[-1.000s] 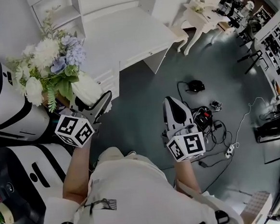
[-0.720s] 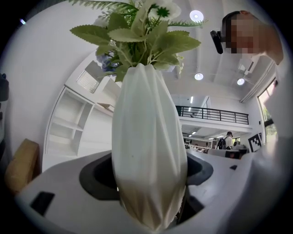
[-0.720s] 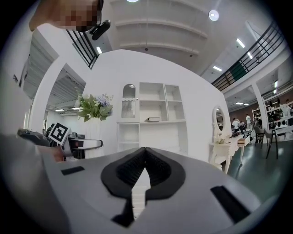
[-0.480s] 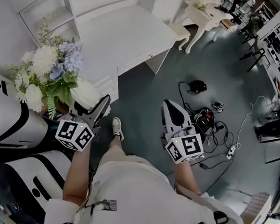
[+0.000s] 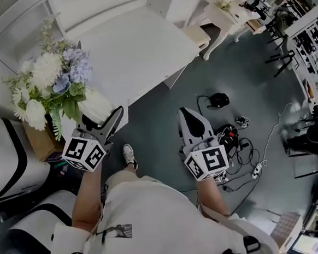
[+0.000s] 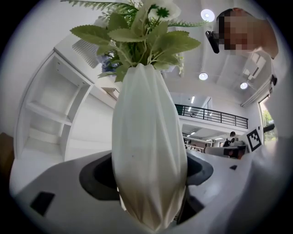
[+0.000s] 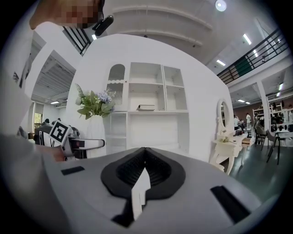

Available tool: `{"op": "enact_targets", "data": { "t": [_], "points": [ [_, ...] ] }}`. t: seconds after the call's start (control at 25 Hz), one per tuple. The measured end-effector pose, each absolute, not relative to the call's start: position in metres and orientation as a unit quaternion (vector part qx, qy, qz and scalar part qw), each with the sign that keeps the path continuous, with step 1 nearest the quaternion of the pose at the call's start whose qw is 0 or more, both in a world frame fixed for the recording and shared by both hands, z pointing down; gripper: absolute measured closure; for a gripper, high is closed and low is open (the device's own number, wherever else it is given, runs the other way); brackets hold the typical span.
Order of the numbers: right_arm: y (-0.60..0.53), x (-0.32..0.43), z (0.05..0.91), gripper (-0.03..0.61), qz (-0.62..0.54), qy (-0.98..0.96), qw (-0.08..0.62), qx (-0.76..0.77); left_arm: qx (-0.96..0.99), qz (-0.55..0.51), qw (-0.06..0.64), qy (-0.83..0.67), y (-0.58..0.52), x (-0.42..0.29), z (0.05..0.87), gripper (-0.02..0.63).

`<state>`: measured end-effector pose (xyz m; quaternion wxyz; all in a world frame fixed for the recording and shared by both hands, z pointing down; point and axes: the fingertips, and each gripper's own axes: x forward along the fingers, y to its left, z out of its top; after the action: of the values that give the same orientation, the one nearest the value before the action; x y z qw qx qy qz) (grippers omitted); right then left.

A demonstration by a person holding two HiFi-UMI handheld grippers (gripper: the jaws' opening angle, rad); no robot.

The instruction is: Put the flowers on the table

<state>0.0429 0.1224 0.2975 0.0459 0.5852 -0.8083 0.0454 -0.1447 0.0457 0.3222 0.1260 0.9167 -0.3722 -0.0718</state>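
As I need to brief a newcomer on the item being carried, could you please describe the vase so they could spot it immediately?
Find the large white table at the head view's top; by its near left corner the left gripper clamps the vase. It alone is white and faceted, topped with white and blue flowers.

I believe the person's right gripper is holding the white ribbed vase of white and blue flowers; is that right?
Not quite: the left gripper is holding the white ribbed vase of white and blue flowers. The left gripper view shows the vase between its jaws; the right gripper is shut, empty.
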Motion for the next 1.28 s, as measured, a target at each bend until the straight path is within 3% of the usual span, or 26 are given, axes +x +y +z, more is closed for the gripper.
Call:
{"op": "enact_targets", "data": {
  "t": [0.4,1.28],
  "points": [
    [0.087,0.032,0.306,0.569,0.043,-0.794,0.061,0.603,0.922,-0.077,0.139,-0.352,0.005,-0.149,0.343,0.232],
    [-0.086,0.133,0.320,0.569,0.070,-0.826,0.054,0.556,0.903,-0.050,0.127,-0.406,-0.171,-0.049,0.363,0.232]
  ]
}}
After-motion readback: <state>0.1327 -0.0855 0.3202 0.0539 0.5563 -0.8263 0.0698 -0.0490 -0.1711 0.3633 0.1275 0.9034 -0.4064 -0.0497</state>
